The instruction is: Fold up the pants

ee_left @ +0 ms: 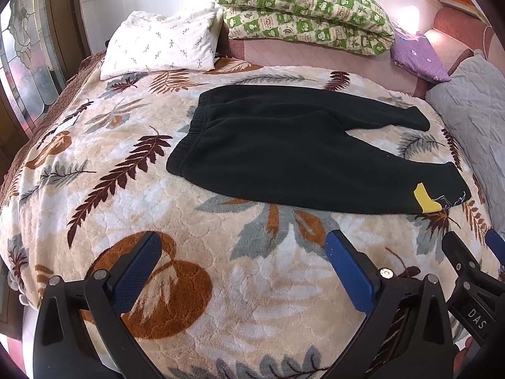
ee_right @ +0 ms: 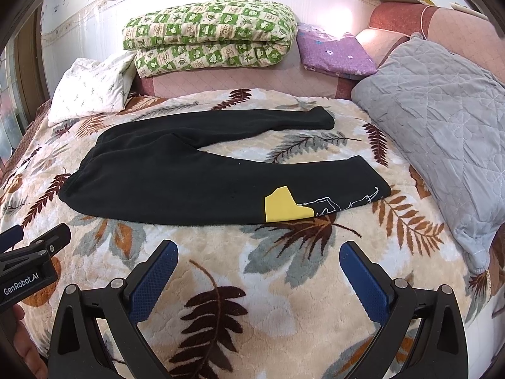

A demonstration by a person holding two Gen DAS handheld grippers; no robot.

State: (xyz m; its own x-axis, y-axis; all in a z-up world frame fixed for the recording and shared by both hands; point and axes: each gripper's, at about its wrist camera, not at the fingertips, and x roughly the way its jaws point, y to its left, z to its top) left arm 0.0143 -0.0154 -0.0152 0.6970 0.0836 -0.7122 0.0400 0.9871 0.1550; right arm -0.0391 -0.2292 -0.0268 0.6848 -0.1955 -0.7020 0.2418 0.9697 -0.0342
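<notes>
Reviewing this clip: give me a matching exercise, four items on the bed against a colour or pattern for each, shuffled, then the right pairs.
Items:
1. pants
2. folded quilt
3. quilted pillow
4. folded cloth by the headboard

Colours or patterns:
A. purple with small flowers
B. black with a yellow patch near one cuff
C. plain grey
D. green and cream checks

Pairs: 1-B, 2-D, 3-C, 4-A

The left gripper and right gripper are both open above the leaf-print blanket, short of the pants.
</notes>
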